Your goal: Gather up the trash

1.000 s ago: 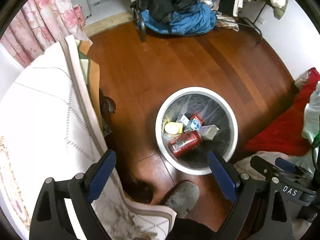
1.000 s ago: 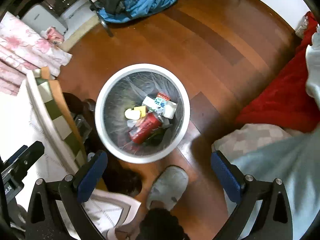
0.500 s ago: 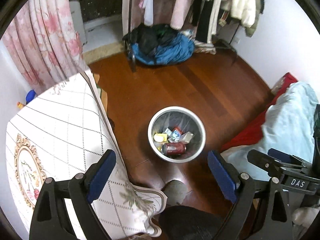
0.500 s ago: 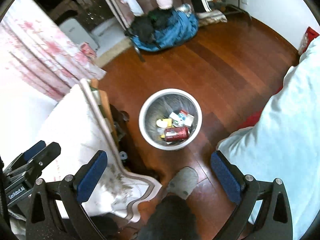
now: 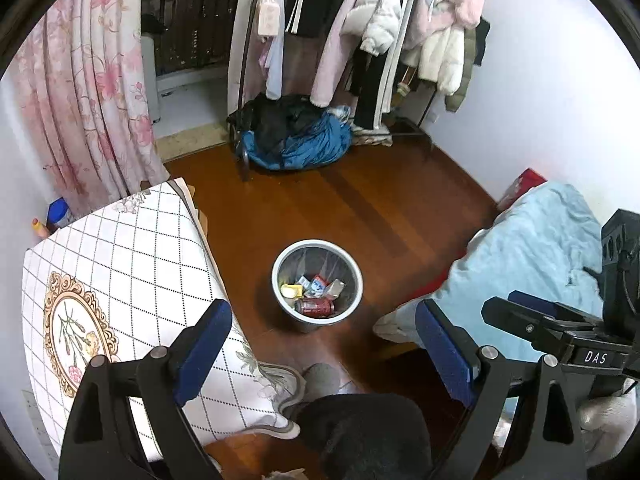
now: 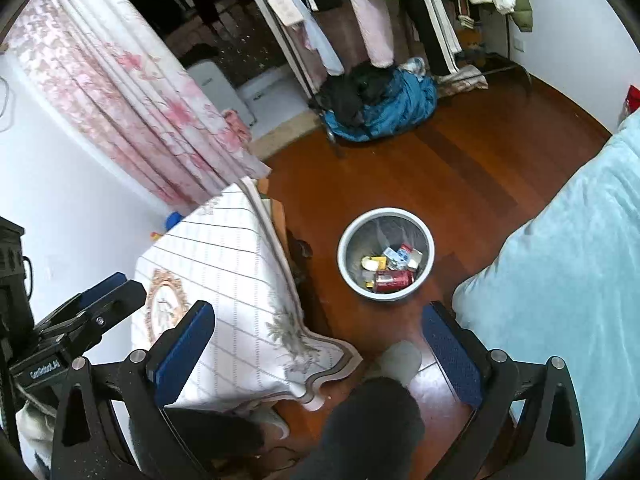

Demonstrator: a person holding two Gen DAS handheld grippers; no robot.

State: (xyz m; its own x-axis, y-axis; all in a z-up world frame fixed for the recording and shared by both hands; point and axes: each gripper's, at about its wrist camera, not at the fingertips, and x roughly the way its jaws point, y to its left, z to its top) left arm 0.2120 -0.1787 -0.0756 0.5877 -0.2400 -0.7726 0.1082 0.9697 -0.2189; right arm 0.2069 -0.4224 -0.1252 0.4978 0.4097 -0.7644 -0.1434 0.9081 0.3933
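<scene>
Both grippers hung high above the floor with nothing between their fingers — the left gripper [image 5: 322, 354] had its jaws spread wide, and so did the right gripper [image 6: 320, 354]. The trash sat inside the white bin [image 5: 356, 276] on the wooden floor [image 5: 360, 208], between the covered table [image 5: 140, 264] and the blue bedding [image 5: 536, 248]: a red can [image 5: 314, 307], a yellow wrapper [image 5: 291, 290] and small cartons. No loose litter showed on the floor or the tablecloth. The sensible course was probably to scan the room slowly — keeping the jaws spread for any piece missed.
</scene>
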